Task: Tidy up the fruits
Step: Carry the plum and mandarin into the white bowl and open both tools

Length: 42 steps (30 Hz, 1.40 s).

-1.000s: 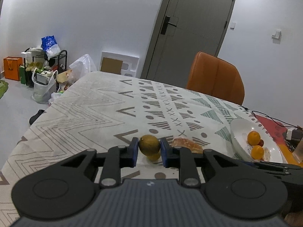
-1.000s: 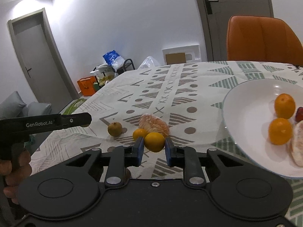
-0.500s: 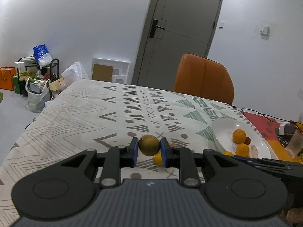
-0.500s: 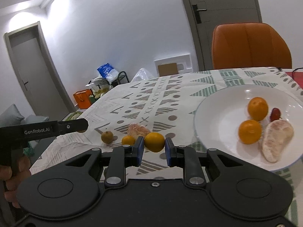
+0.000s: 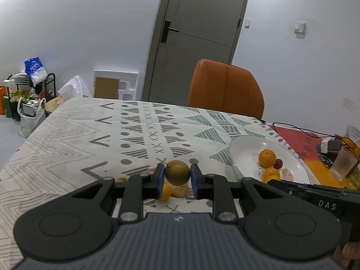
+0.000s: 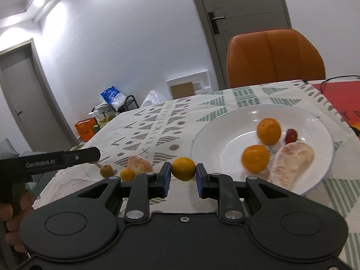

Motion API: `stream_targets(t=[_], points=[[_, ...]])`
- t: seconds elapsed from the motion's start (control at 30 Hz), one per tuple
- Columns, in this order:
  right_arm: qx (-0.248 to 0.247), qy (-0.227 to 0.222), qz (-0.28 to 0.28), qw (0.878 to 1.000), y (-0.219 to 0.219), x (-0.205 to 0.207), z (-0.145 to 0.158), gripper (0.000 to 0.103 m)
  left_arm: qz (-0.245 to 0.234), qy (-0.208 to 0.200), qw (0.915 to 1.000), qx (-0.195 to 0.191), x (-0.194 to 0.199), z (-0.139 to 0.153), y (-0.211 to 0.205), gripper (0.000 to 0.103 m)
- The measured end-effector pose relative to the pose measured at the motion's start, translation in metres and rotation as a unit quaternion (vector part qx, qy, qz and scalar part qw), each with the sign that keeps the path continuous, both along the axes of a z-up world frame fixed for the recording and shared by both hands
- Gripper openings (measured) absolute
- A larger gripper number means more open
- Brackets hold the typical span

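Observation:
My left gripper is shut on a dull green-yellow round fruit and holds it above the patterned tablecloth. My right gripper is shut on a small orange, left of the white plate. The plate holds two oranges, a small red fruit and a peeled pomelo piece. On the cloth lie another small orange, a peeled pomelo piece and a small brown fruit. The plate also shows in the left wrist view.
An orange chair stands at the table's far side. A cable, a white adapter and a clear cup sit on a red mat right of the plate. Bags and a rack stand on the floor to the left.
Both grippers have lifted with their fruit and shifted right toward the plate. The plate now fills more of the right wrist view.

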State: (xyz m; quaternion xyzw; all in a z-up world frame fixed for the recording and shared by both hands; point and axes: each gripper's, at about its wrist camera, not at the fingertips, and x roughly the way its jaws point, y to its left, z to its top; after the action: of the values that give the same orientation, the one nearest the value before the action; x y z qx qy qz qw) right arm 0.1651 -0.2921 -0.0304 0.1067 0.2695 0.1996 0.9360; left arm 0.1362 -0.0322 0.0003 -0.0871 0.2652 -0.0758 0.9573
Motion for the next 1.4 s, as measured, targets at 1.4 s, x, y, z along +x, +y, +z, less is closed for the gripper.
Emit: stream_targets(t=[1.4], points=[[0.019, 0.015, -0.098, 0.995, -0.098, -0.006, -0.010, 0.035, -0.116, 0.016, 0.9930, 0.017, 0.055, -0.014, -0.120, 0.023]])
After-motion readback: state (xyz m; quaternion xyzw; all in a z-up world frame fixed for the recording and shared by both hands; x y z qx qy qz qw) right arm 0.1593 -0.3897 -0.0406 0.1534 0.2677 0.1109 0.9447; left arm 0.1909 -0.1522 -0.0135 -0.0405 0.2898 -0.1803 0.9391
